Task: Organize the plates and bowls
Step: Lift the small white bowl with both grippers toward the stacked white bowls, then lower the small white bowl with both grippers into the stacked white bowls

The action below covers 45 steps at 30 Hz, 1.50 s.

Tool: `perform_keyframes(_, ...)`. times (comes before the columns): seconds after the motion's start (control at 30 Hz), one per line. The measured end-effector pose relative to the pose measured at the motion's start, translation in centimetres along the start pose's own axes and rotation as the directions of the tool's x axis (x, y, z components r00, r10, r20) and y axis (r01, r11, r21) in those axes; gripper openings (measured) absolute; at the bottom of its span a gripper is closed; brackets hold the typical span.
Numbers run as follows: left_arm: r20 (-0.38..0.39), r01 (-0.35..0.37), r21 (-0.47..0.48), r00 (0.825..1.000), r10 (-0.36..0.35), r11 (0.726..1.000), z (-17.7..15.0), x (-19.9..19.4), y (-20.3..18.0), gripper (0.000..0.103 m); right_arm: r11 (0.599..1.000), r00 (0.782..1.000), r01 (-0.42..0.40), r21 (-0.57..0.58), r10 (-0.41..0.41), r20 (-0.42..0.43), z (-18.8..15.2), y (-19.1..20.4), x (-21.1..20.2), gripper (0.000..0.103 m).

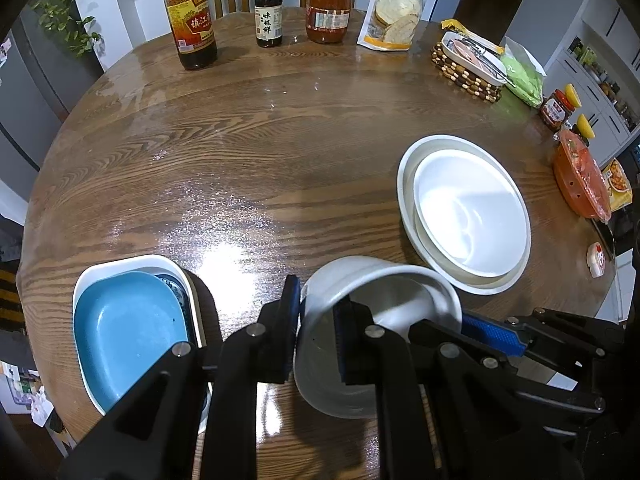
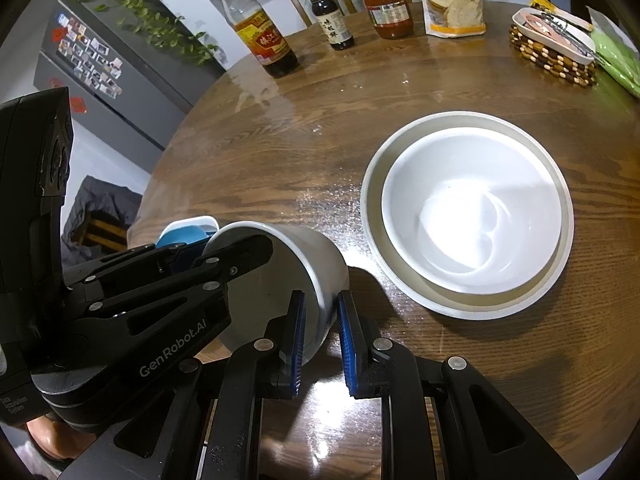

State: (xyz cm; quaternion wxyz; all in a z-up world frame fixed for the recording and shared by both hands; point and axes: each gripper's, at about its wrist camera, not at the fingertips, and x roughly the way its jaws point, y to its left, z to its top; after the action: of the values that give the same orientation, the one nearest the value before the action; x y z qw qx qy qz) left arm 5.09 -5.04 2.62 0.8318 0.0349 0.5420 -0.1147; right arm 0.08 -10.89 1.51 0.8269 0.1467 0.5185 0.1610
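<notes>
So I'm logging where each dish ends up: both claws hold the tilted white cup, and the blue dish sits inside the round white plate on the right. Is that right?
Not quite. The left wrist view shows the blue dish nested in a white squarish dish on the left. The round white plate on the right holds a white bowl. Both the left claw and the right claw do grip the tilted white cup.

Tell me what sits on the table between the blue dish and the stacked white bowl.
The tilted white cup, gripped by the left gripper and the right gripper. Left wrist view shows it between the blue dish and the white bowl.
</notes>
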Motion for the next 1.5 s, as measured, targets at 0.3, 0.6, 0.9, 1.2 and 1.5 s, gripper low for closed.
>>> perform_keyframes(0.3, 0.018, -0.013, -0.022, 1.000, 0.014, 1.000, -0.1, -0.6, 0.6, 0.014, 1.000, 1.000, -0.018, -0.024, 0.019, 0.007, 0.1, 0.3, 0.1, 0.020)
perform_keyframes(0.6, 0.024, -0.019, -0.044, 1.000, 0.020, 0.999, 0.0, -0.9, 1.1, 0.014, 0.998, 1.000, -0.021, -0.051, 0.021, 0.011, 0.4, 0.5, 0.0, 0.020)
perform_keyframes(0.9, 0.057, -0.022, -0.037, 0.998, 0.025, 0.999, 0.7, -1.9, 0.9, 0.014, 0.997, 0.999, -0.019, -0.069, 0.022, 0.040, 0.7, 0.5, -1.2, 0.020)
perform_keyframes(1.2, 0.084, -0.022, -0.019, 0.996, 0.024, 1.000, 1.5, -2.5, 0.0, 0.014, 0.998, 0.997, -0.018, -0.065, 0.022, 0.073, 1.3, 0.1, -2.9, 0.020)
perform_keyframes(1.5, 0.113, -0.002, 0.036, 0.994, -0.003, 0.999, 2.8, -3.0, -2.8, 0.015, 1.000, 0.992, 0.006, -0.028, -0.003, 0.129, 1.3, -2.2, -5.1, 0.020)
